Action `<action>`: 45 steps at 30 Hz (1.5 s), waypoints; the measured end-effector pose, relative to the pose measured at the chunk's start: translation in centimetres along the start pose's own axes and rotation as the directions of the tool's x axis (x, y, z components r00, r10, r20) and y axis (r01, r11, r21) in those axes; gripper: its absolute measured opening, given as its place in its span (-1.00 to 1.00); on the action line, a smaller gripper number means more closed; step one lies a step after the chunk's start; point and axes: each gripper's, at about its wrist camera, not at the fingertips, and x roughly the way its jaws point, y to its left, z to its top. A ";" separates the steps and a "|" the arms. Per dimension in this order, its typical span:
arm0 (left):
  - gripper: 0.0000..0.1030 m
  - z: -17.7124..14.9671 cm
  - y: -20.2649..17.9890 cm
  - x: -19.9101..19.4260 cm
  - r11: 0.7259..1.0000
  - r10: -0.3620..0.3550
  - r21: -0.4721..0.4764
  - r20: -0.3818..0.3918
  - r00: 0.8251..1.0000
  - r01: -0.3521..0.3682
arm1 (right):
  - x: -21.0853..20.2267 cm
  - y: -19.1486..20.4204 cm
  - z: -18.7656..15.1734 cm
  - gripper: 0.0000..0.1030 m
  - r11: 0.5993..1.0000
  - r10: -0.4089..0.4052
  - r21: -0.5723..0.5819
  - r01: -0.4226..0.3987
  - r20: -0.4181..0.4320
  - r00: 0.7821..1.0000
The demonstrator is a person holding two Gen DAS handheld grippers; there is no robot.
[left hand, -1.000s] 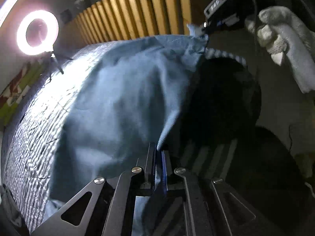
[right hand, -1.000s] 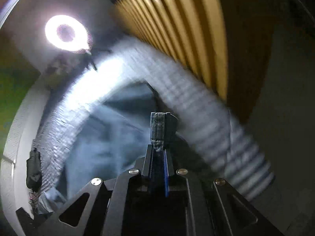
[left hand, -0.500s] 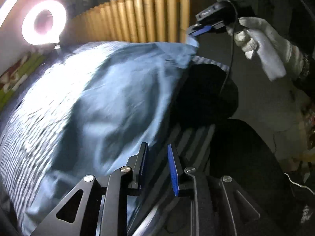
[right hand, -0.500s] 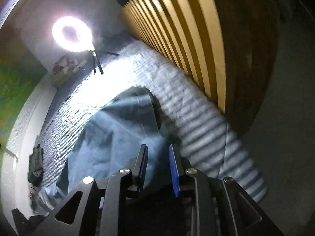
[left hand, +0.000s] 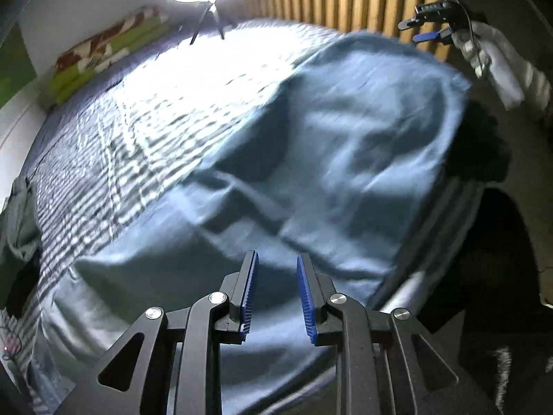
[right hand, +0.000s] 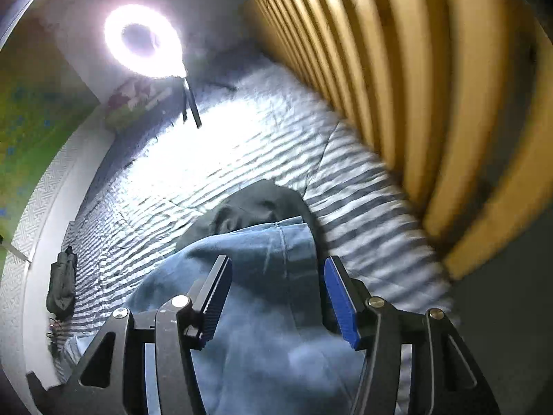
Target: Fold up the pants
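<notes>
We see our left hand-held gripper [left hand: 273, 288] hovering spread over the blue denim pants [left hand: 311, 173] on the striped bed [left hand: 138, 110]. Our right hand-held gripper [right hand: 276, 294] hangs wide apart, empty, above them.

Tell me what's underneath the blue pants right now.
The blue pants lie on a striped bedspread. A dark garment pokes out from under their far edge. How far it runs beneath them is hidden.
</notes>
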 end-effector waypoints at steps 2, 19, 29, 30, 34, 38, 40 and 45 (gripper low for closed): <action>-0.52 0.0 0.3 1.5 1.000 -0.001 -0.005 -0.026 1.000 0.001 | 3.1 -0.2 0.8 0.00 1.000 -0.031 0.001 0.031 -0.055 0.998; -0.52 -1.3 1.0 1.9 1.000 -0.006 -0.028 -0.016 1.000 0.006 | 3.7 7.2 2.9 -0.22 0.822 -0.410 -0.352 0.448 0.182 0.894; -0.48 -7.1 9.1 -6.3 0.946 0.143 -0.306 0.087 0.986 -0.110 | -1.8 13.0 -1.3 -0.18 0.907 -0.132 -0.380 0.180 0.149 0.980; -0.46 -8.0 10.3 -7.0 0.929 0.167 -0.347 0.087 0.982 -0.127 | -2.1 14.8 -2.3 -0.18 0.907 -0.075 -0.404 0.118 0.121 0.990; -0.42 -12.0 14.8 -9.7 0.856 0.253 -0.482 0.079 0.964 -0.185 | -1.5 20.8 -6.3 -0.18 0.867 0.057 -0.496 -0.049 0.001 0.998; -0.25 -15.5 18.4 -11.2 0.806 0.299 -0.547 0.049 0.953 -0.225 | 0.2 27.9 -12.1 -0.18 0.778 0.129 -0.602 -0.178 -0.124 0.984; -0.23 -17.8 20.2 -11.3 0.772 0.320 -0.586 0.021 0.947 -0.248 | 0.4 30.6 -14.2 -0.18 0.749 0.175 -0.616 -0.245 -0.173 0.969; -0.23 -23.7 23.4 -10.5 0.698 0.351 -0.643 -0.077 0.933 -0.315 | 3.1 37.5 -20.9 -0.18 0.661 0.212 -0.638 -0.396 -0.347 0.914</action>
